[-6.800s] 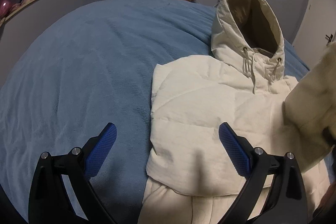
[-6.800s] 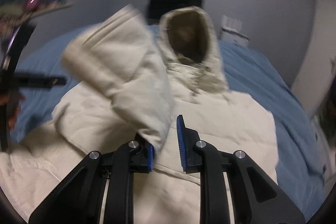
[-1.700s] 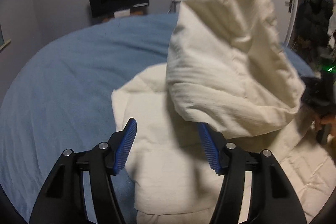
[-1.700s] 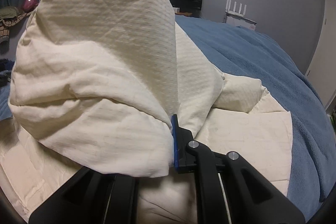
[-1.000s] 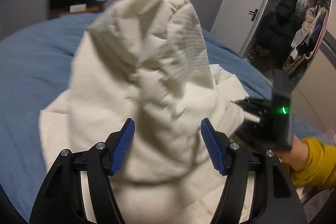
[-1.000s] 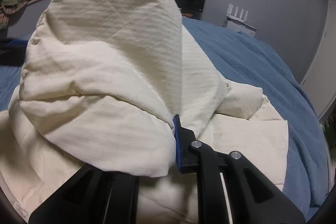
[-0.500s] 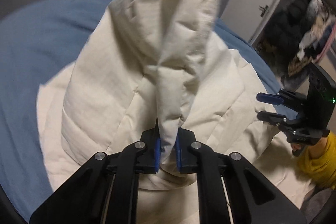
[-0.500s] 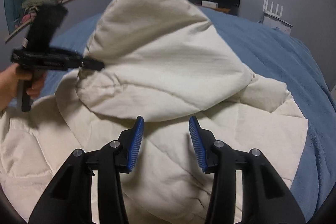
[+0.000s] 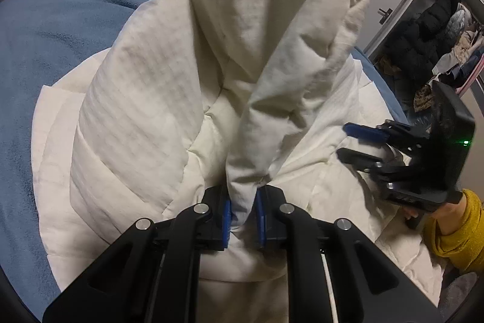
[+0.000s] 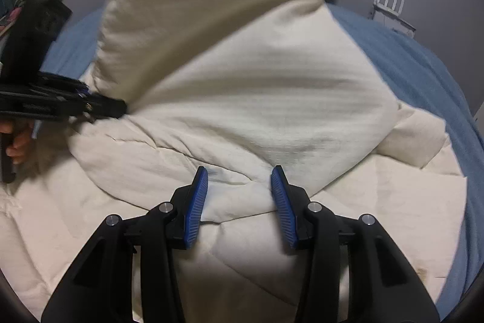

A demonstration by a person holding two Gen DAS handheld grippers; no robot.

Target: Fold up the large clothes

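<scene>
The cream puffer jacket (image 9: 145,117) lies on the blue bed (image 9: 39,29), its body spread flat and the hood end raised in a tall peak; a second ago the right tongs (image 10: 239,202) were clamped on that raised fold and the left tongs (image 9: 243,212) stood apart around it; now the roles are swapped: the left tongs are closed on a pinch of the hood fabric, holding it up, while the right tongs have let go and sit with their blue pads spread, just above the quilted body and gripping nothing; seen from the left, the right tongs (image 9: 360,143) hover beside the fold, apart from it; so the hood has been handed across, which likely frees the right side to smooth or steady the body while the left lays the hood down over it; the fold is only partly done
</scene>
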